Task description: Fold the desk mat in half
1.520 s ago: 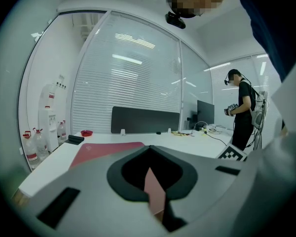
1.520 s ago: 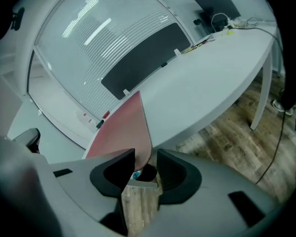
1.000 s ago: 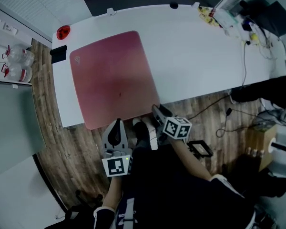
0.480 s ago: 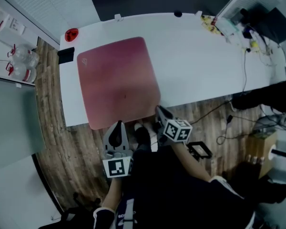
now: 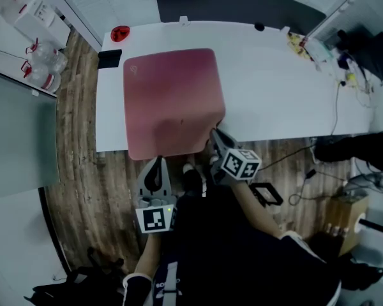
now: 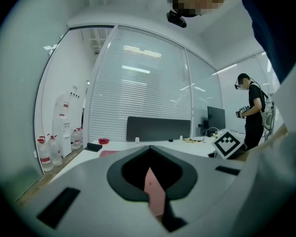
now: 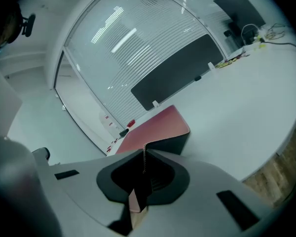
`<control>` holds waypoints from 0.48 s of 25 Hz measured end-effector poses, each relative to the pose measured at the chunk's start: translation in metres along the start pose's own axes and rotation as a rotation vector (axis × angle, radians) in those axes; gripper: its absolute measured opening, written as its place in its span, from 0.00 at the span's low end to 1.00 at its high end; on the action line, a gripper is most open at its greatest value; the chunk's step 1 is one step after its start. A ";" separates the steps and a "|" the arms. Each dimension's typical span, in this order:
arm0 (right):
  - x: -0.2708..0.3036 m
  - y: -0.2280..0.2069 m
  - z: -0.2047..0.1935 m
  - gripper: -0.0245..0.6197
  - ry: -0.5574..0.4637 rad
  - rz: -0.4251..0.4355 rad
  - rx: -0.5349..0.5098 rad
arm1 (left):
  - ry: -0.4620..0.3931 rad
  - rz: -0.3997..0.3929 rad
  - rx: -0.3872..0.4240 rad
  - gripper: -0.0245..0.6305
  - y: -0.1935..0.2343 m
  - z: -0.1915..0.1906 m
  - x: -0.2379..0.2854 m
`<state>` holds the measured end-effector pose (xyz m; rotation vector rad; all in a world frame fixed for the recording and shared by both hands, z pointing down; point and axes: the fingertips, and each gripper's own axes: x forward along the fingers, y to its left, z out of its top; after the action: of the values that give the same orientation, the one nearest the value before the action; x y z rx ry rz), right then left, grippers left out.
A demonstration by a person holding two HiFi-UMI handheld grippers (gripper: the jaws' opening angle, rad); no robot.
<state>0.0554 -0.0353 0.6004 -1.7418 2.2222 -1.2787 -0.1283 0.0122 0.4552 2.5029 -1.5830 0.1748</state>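
The red desk mat (image 5: pixel 172 97) lies flat on the white desk (image 5: pixel 281 88), its near edge at the desk's front edge. My left gripper (image 5: pixel 157 160) is at the mat's near edge, left of its middle. In the left gripper view the left gripper (image 6: pixel 149 151) is shut, with a pink strip of the mat (image 6: pixel 156 196) pinched between the jaws. My right gripper (image 5: pixel 215 134) is at the mat's near right corner. In the right gripper view the right gripper (image 7: pixel 144 150) is shut on that corner of the mat (image 7: pixel 153 128), which is raised and shows its dark underside (image 7: pixel 171 143).
A red round object (image 5: pixel 120 33) and a flat black item (image 5: pixel 110 58) sit at the desk's far left. A dark panel (image 5: pixel 236 8) runs along the far edge. Cables and clutter (image 5: pixel 341 69) fill the right end. Water bottles (image 5: pixel 41 65) stand on the floor at left. A person (image 6: pixel 254 113) stands to the right.
The right gripper's jaws have shut on the mat's near right corner and raised it slightly. The left gripper stays at the near edge. The head view has shifted.
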 end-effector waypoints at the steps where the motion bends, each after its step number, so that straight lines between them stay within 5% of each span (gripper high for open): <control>1: 0.002 0.002 0.002 0.06 -0.001 0.007 -0.008 | -0.001 0.010 -0.003 0.04 0.002 0.000 -0.003; 12: 0.029 0.027 0.017 0.06 0.025 0.046 -0.096 | -0.004 0.081 -0.008 0.04 0.020 0.003 0.001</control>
<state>0.0323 -0.0684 0.5852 -1.7038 2.3600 -1.2111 -0.1462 0.0027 0.4545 2.4361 -1.6837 0.1739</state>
